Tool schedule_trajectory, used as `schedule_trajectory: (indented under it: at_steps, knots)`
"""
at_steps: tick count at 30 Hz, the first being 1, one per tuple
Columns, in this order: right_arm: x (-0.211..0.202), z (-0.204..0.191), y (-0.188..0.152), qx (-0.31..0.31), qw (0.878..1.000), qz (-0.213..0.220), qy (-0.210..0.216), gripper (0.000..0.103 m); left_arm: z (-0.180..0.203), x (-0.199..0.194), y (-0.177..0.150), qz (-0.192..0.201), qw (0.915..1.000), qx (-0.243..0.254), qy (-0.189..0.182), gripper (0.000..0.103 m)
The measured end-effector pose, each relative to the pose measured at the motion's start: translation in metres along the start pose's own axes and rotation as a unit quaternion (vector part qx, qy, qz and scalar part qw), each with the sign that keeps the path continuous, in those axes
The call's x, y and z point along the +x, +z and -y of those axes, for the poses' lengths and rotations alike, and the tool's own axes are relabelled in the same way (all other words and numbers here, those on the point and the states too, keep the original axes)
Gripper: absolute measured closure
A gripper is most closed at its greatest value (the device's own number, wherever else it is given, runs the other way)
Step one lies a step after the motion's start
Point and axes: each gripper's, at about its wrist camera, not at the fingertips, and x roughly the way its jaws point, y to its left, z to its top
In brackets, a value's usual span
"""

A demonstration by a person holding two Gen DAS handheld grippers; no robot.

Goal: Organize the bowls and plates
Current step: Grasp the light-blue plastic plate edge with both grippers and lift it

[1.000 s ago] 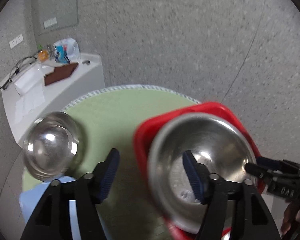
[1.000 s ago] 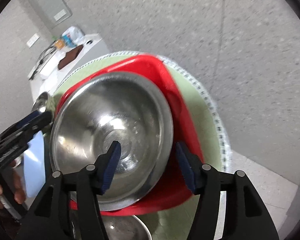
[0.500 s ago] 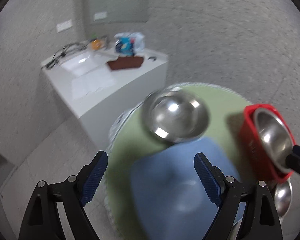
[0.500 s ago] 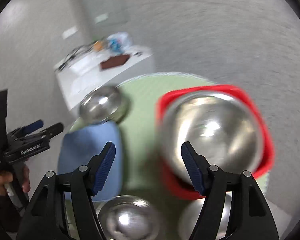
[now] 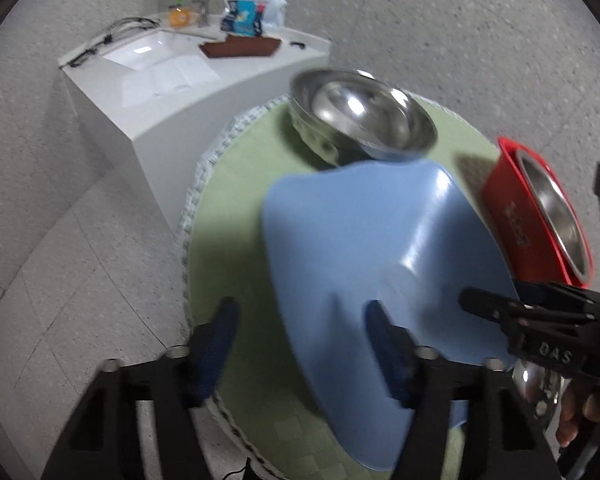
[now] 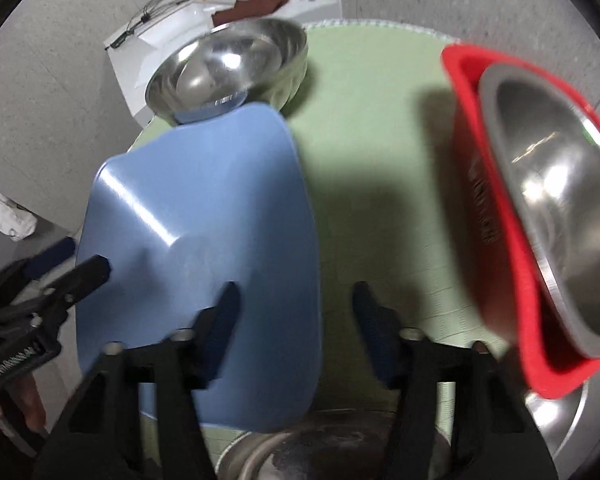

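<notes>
Stainless steel dominates a round green mat (image 6: pixel 364 128), where four metal bowls can be counted in the right wrist view: one empty steel bowl (image 6: pixel 228 68) at the far edge, one steel bowl nested (image 6: pixel 556 208) inside a red square dish (image 6: pixel 496 220) on the right, and two more partly cut off at the bottom, a dull bowl (image 6: pixel 320 448) beneath the right gripper and a shiny rim (image 6: pixel 568 420) under the red dish's near corner. There is one red dish and one blue square plate (image 6: pixel 204 220), the latter lying left of centre, its long axis running from the near edge of the mat toward the far bowl, whose rim its far corner overlaps in view. The red dish appears tilted, its open face turned up and to the right.

The left gripper (image 5: pixel 304 344) is spread wide and holds nothing; its right finger overlaps the blue plate's near corner in view, contact not discernible. The right gripper (image 6: pixel 296 328) is likewise wide apart and empty, straddling the plate's right edge and bare mat.

Beyond the mat stands a white counter (image 5: pixel 204 92) carrying a sink basin, a brown cloth (image 5: pixel 240 46), cables and packaged items, against a speckled grey floor (image 5: pixel 60 240).
</notes>
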Motion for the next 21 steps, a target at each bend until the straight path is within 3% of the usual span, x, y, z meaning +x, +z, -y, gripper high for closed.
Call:
schedule_trajectory:
  at_steps: [1,2,5,13,17,21]
  knots:
    - [0.003,0.0,-0.001,0.001,1.0,-0.004,0.013,0.071,0.0,0.005,0.005,-0.004,1.0,0.0,-0.004,0.071]
    - [0.005,-0.003,-0.002,0.0,1.0,-0.008,0.022,0.075,0.001,0.008,0.005,-0.008,1.0,0.0,-0.006,0.08]
    - [-0.001,-0.001,-0.004,-0.004,0.999,0.001,0.032,0.081,-0.002,0.007,0.008,0.005,0.9998,-0.019,0.006,0.086]
    - [-0.057,0.0,-0.007,-0.053,0.994,0.049,0.088,0.086,0.026,-0.058,0.008,0.092,0.994,-0.043,0.041,0.089]
    - [-0.104,0.026,-0.009,-0.066,0.988,0.093,0.104,0.087,0.064,-0.084,0.013,0.132,0.9901,-0.035,0.036,0.089]
    - [-0.138,0.071,-0.008,-0.055,0.986,0.128,0.087,0.086,0.114,-0.085,0.024,0.146,0.9891,-0.011,0.017,0.089]
